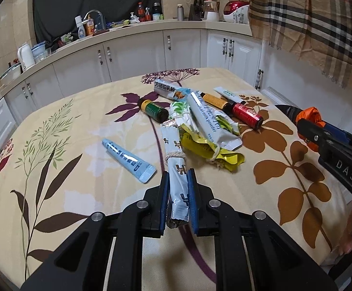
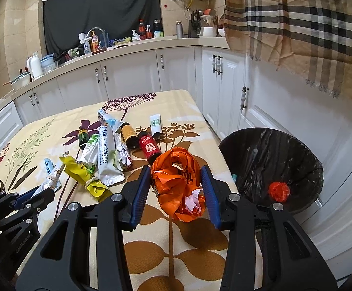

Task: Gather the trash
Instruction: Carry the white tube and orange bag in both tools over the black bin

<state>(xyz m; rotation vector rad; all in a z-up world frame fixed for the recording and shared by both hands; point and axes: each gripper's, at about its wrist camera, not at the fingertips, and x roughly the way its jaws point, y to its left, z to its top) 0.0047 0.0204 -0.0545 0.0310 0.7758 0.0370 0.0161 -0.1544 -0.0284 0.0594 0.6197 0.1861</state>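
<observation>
On table (image 2: 195, 126): three bottles (image 2: 149, 148).

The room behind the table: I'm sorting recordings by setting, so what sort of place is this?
Most likely a home kitchen. A countertop runs along the walls over white cabinets, a sink faucet stands among bottles, and a knife block sits farther along. A lined trash bin stands beside the table.

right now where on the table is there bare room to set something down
Free: the tablecloth left of the blue tube, and the near right patch of brown leaves, between the yellow wrapper and the table's right edge. Crowded: the middle, where packets and bottles pile from the green bottle to the red bottle.
</observation>
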